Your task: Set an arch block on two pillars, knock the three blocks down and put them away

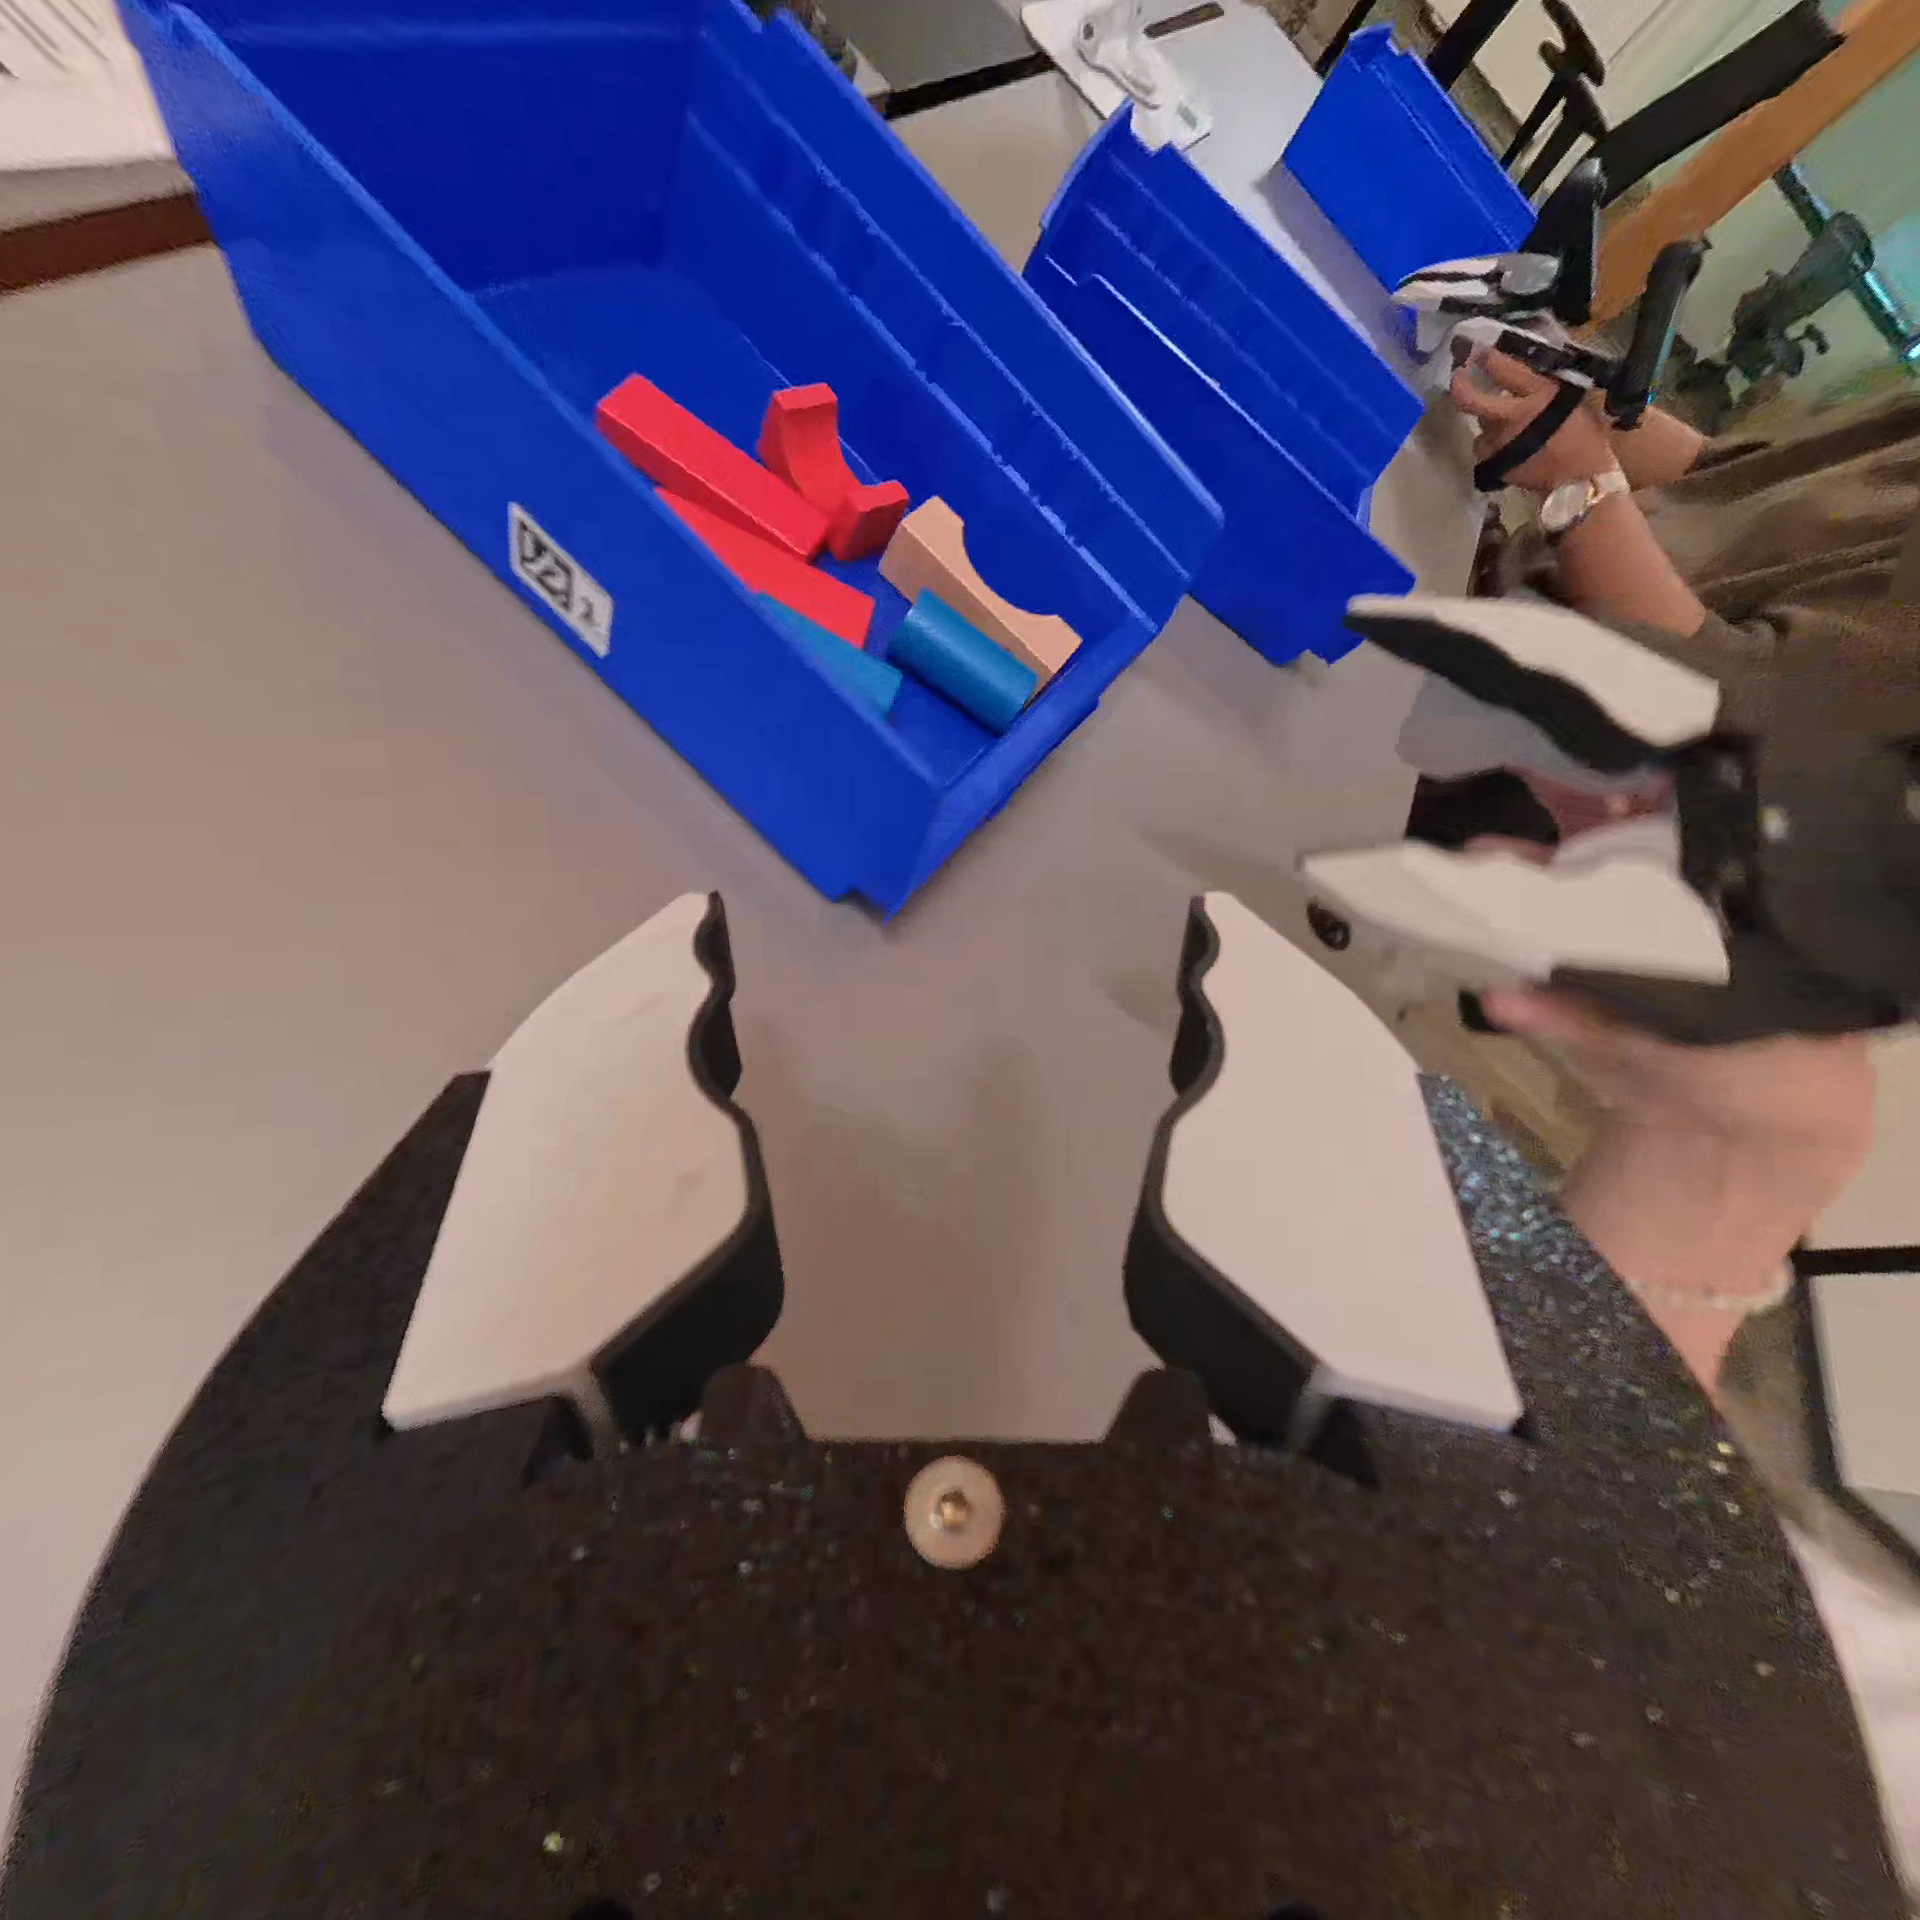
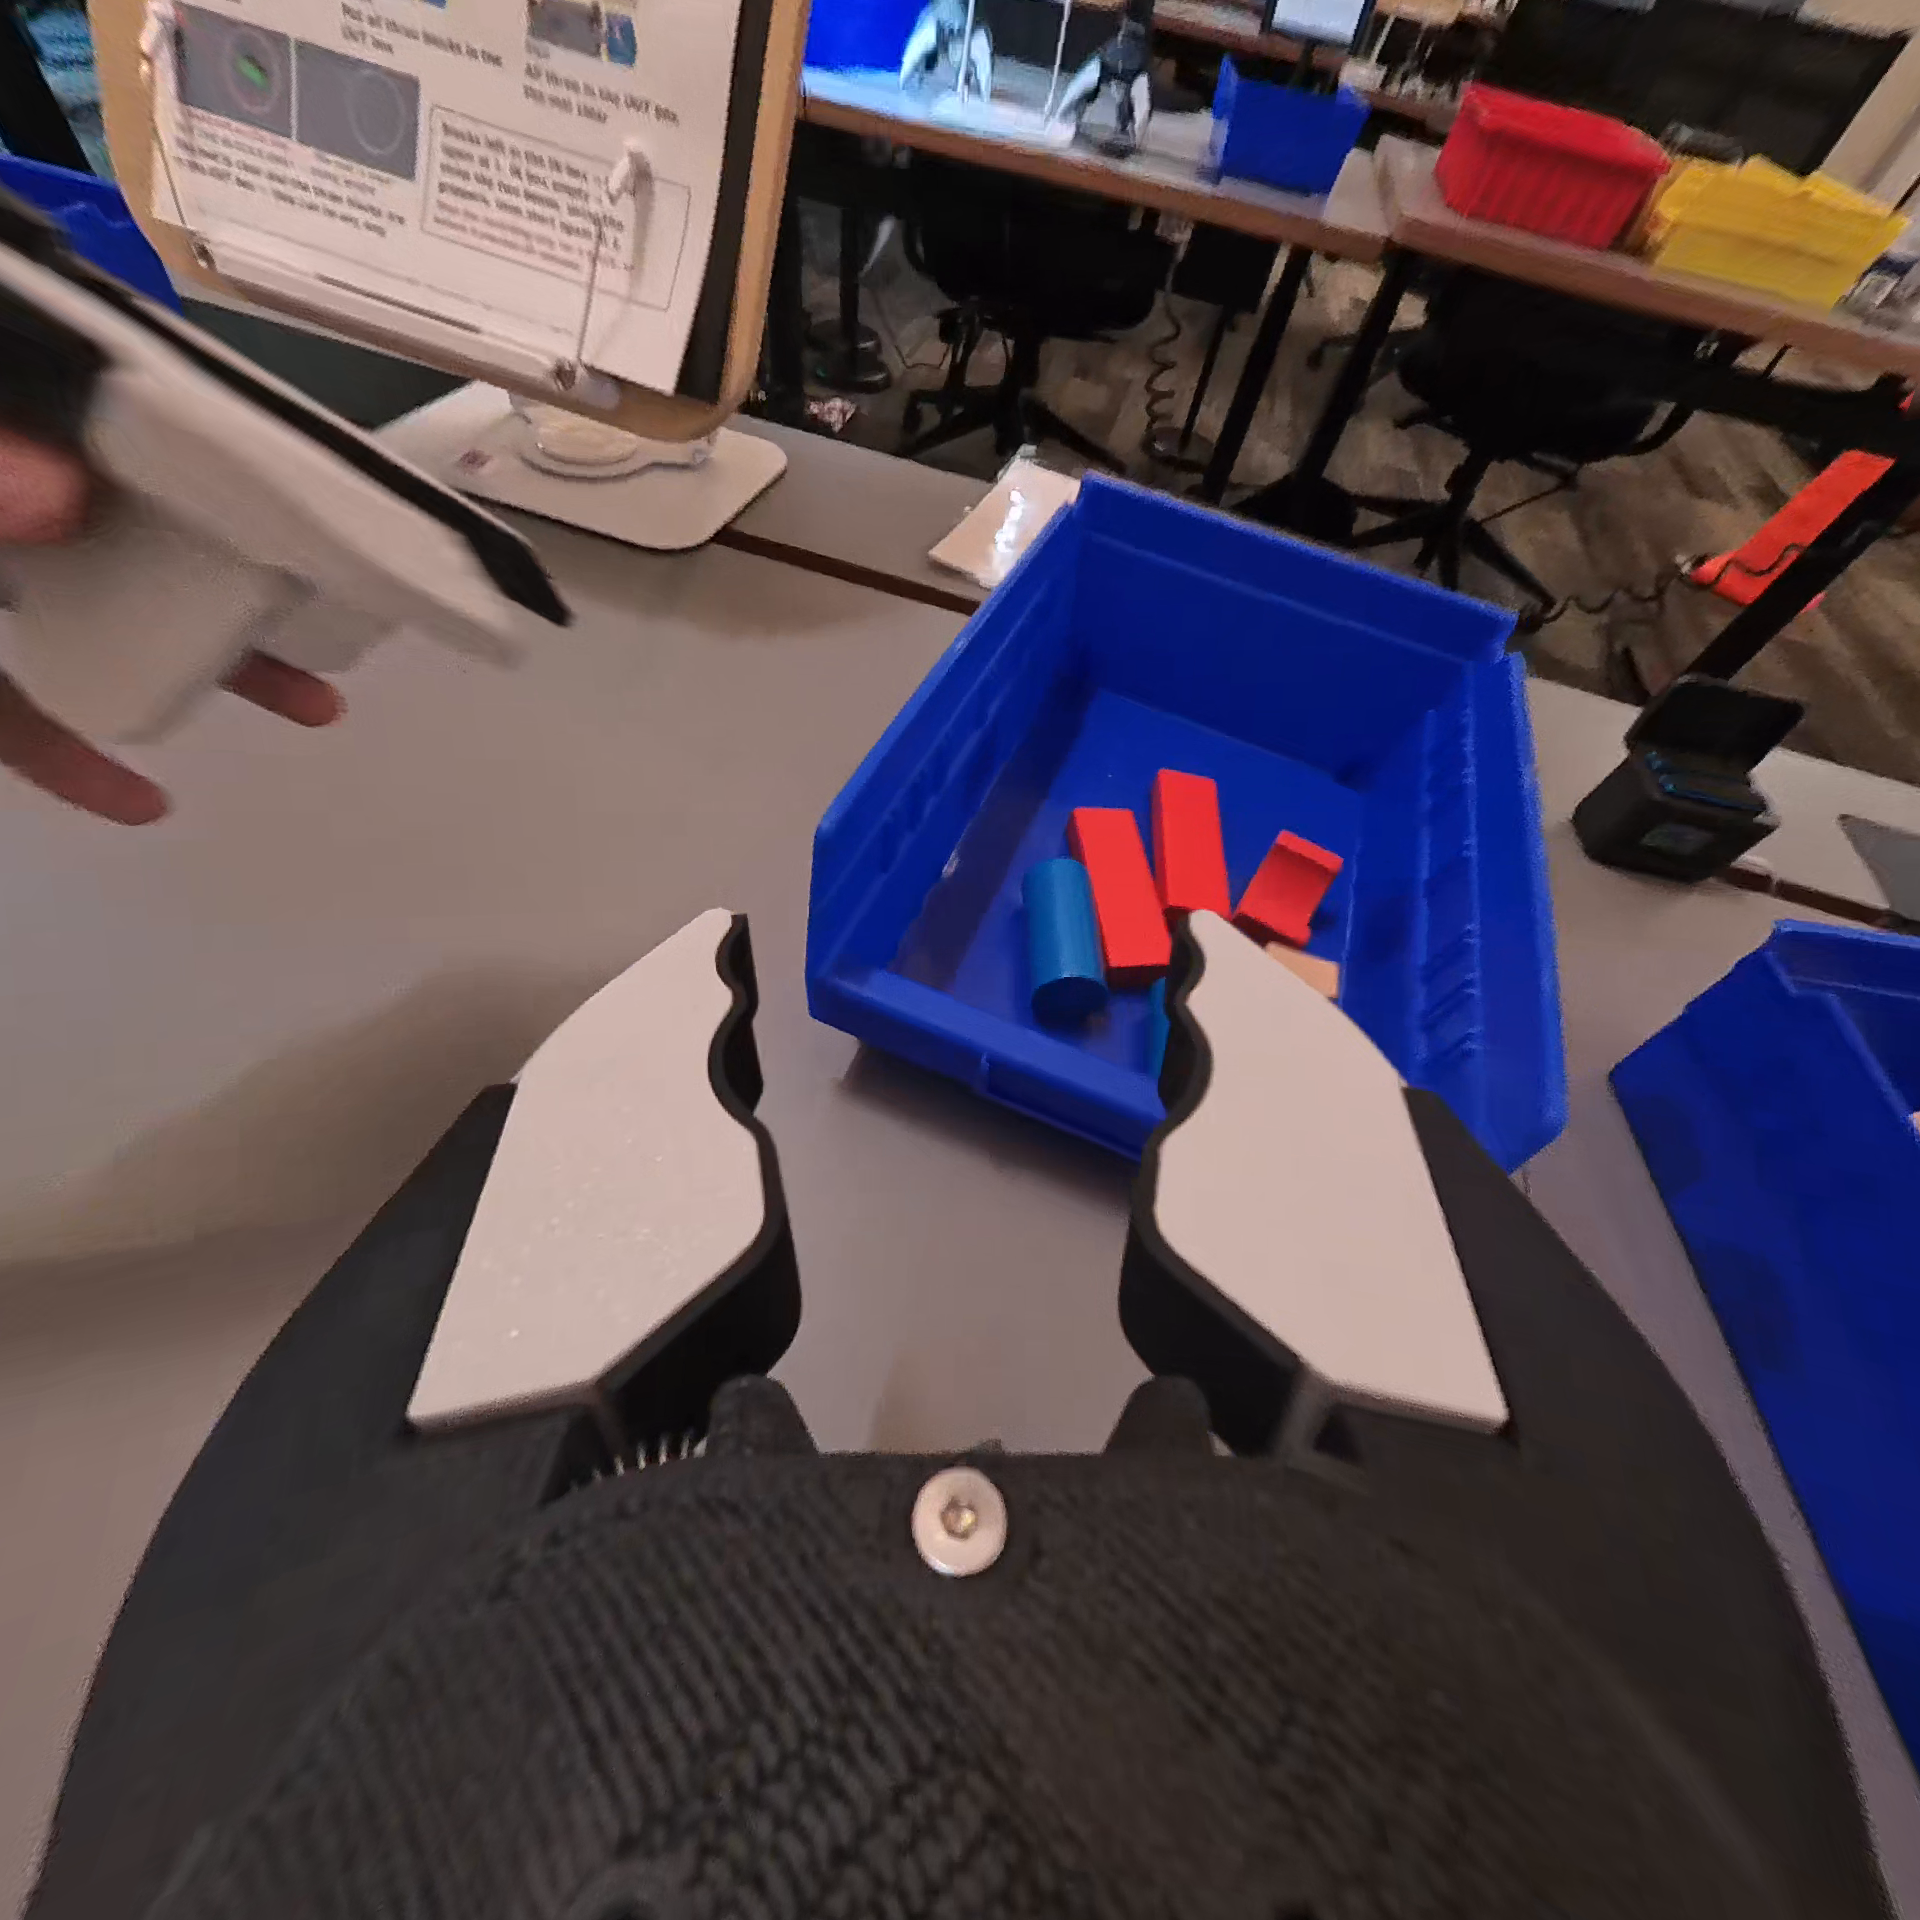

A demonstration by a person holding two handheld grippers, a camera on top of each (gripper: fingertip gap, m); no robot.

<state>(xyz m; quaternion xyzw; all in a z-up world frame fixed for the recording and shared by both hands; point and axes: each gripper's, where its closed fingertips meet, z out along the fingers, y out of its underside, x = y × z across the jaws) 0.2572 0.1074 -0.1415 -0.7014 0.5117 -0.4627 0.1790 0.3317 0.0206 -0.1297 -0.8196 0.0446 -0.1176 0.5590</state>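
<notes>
A blue bin [image 1: 436, 343] stands on the grey table [image 1: 208, 831] and holds several wooden blocks: red bars [image 1: 707, 468], a red arch piece [image 1: 821, 457], a tan arch piece [image 1: 966, 582] and a blue cylinder [image 1: 961, 660]. My left gripper [image 1: 956, 914] is open and empty, just short of the bin's near corner. My right gripper [image 2: 961, 930] is open and empty, over the table at the front edge of the same bin [image 2: 1455, 935]; the blue cylinder [image 2: 1065, 940] and red bars [image 2: 1122, 894] lie just beyond its right fingertip. It also shows in the left wrist view [image 1: 1330, 748], open.
A second blue bin [image 1: 1226, 343] stands right of the first and also shows in the right wrist view [image 2: 1787, 1195]. A stand with a printed sheet [image 2: 436, 156] is at the back left. A black device [image 2: 1683, 790] sits at the far right. Desks, chairs, red and yellow crates lie beyond.
</notes>
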